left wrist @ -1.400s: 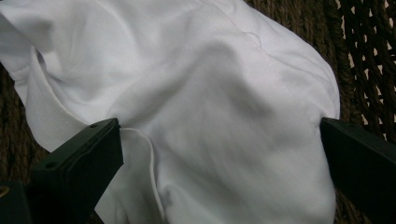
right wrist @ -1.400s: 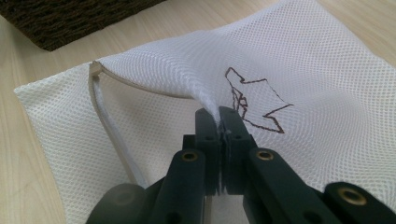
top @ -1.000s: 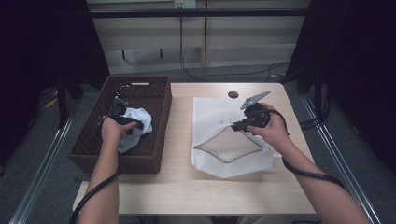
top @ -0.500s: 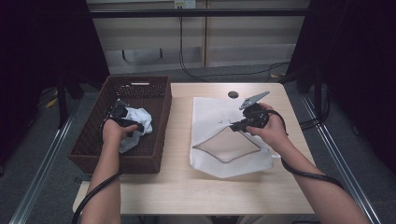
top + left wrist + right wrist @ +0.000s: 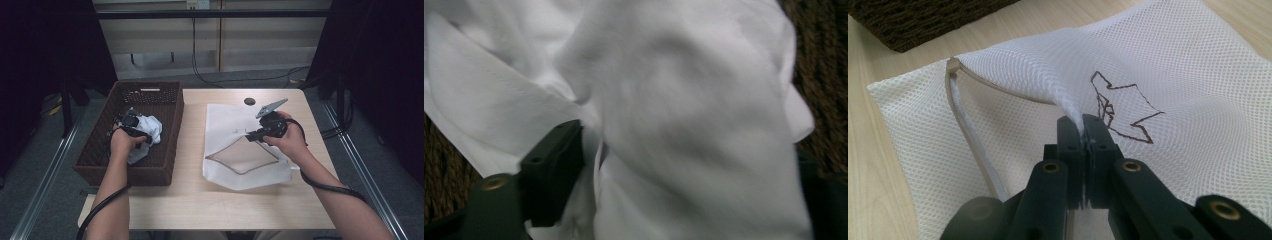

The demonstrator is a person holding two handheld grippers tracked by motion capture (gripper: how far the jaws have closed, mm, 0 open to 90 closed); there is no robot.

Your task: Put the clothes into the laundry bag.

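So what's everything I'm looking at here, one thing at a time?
Table: one, light wood, centre.
Basket: one, dark brown wicker, table's left side.
White cloth: one, crumpled, inside the basket.
Mesh bag: one, white, table's right half, mouth pulled open.
Round hole: one, dark, far edge of the table.
Left gripper: one, black, in the basket, cloth between its jaws, which have just been closing.
Right gripper: one, black, shut on the bag's upper edge.
Forearms: two, entering from below.
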